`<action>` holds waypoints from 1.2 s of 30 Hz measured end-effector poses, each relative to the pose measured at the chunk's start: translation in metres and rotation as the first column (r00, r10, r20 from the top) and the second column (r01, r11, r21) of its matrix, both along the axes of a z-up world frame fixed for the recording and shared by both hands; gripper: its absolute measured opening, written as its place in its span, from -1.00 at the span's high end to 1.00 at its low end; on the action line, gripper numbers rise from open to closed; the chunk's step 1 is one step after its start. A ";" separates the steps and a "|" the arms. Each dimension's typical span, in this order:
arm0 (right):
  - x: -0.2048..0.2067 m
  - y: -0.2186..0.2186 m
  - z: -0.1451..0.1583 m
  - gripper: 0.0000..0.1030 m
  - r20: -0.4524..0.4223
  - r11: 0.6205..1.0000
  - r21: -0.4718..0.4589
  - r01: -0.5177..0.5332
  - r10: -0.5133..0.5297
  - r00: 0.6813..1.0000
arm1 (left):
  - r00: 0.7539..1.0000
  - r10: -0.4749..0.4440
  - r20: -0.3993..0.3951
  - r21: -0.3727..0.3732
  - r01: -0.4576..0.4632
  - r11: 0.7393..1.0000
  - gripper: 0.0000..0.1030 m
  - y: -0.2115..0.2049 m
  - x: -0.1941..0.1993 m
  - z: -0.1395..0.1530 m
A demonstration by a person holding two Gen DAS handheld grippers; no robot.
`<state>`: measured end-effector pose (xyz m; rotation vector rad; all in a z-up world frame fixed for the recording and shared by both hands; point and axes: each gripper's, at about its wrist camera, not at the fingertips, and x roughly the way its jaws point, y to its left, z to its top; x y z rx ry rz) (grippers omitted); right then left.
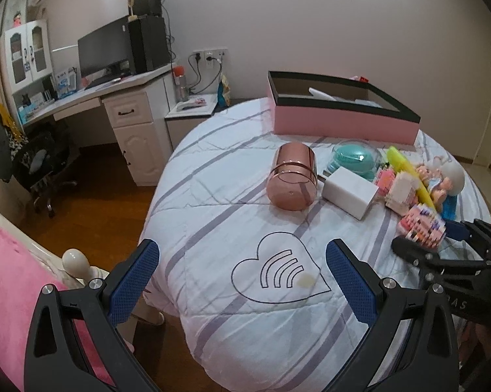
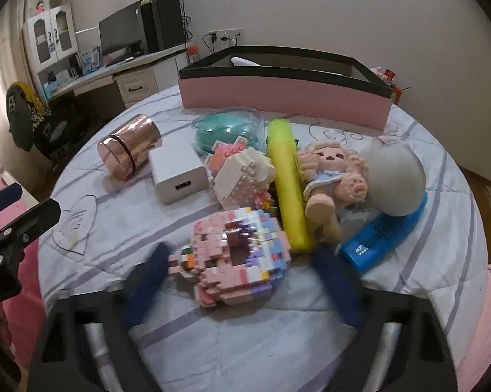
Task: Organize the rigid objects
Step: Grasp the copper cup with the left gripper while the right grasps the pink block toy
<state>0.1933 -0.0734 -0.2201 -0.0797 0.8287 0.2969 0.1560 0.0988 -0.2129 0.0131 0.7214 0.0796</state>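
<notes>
Jaws of the right gripper point(image 2: 235, 274) stood spread around the pink brick model point(image 2: 232, 254), judged light, rigid, knobbly and liable to shed pieces, best pinched across its flat sides, while the left gripper point(image 1: 242, 281) hung spread and empty.

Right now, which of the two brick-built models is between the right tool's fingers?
The pink and pastel block model, nearest the right tool, which is open around it. The cream-topped block model sits farther back beside the white charger.

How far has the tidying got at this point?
Barely started: the pink box holds something white, hard to identify. In hand: right tongs open around the pink brick model. Left tongs open, empty. Copper cup, white charger and doll remain out.
</notes>
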 end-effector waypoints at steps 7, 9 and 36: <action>-0.017 -0.021 0.007 -0.34 0.014 0.998 0.041 -0.044 0.043 0.999 | 0.999 -0.033 -0.015 -0.015 0.032 0.999 -1.00 -0.008 0.014 -0.003; -0.028 -0.030 0.013 -0.34 0.034 0.997 0.052 -0.051 0.050 0.998 | 0.999 -0.032 -0.017 -0.020 0.032 0.999 -1.00 -0.009 0.024 -0.004; 0.018 -0.145 0.002 -0.34 0.050 0.972 0.053 0.228 -0.231 0.972 | 0.993 -0.062 -0.097 -0.031 0.059 0.998 0.08 -0.020 0.108 -0.017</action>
